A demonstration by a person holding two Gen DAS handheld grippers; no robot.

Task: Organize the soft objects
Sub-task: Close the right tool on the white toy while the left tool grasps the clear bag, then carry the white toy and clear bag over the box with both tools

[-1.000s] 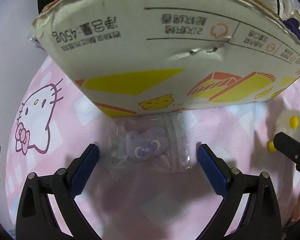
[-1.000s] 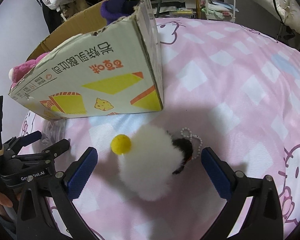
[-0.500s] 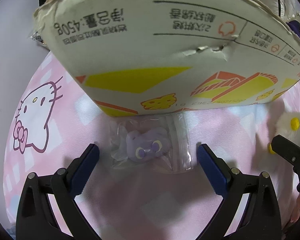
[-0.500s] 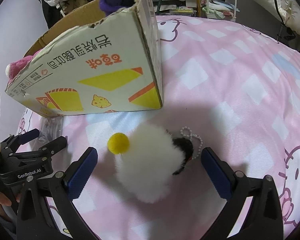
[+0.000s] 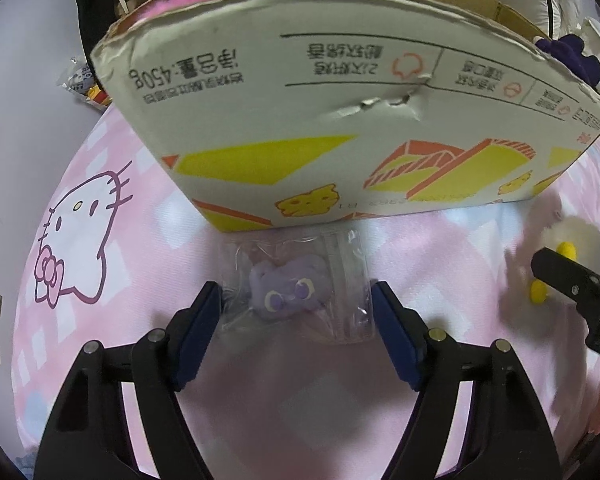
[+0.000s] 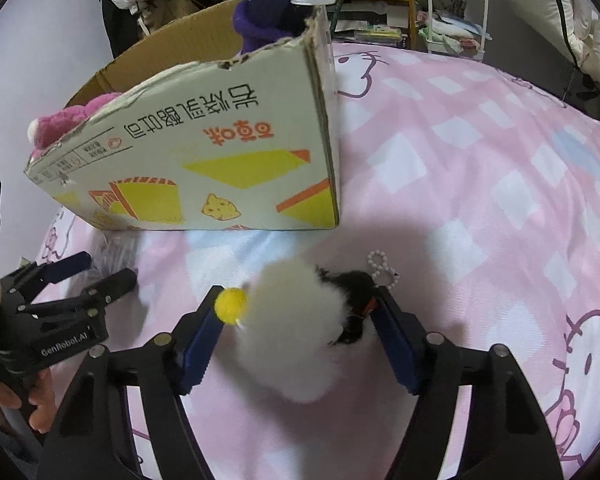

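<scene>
A purple plush in a clear plastic bag (image 5: 288, 292) lies on the pink bedspread in front of a cardboard box (image 5: 340, 120). My left gripper (image 5: 296, 312) has its jaws around the bag, the pads touching its edges. A white fluffy plush (image 6: 300, 316) with yellow pompoms and a black part lies on the bed near the box's corner (image 6: 324, 184). My right gripper (image 6: 296, 328) has closed in on it, the pads pressing its sides. The white plush also shows in the left wrist view (image 5: 572, 240).
The box holds a pink plush (image 6: 72, 120) and a dark purple plush (image 6: 268, 16). A bead loop (image 6: 380, 266) lies beside the white plush. The left gripper (image 6: 60, 292) shows at left in the right wrist view. Shelves and a rack stand beyond the bed.
Both grippers have narrowed from wide open: the left onto the bagged purple plush, the right onto the white plush. Both cameras have risen slightly, showing more of the box's inside.
</scene>
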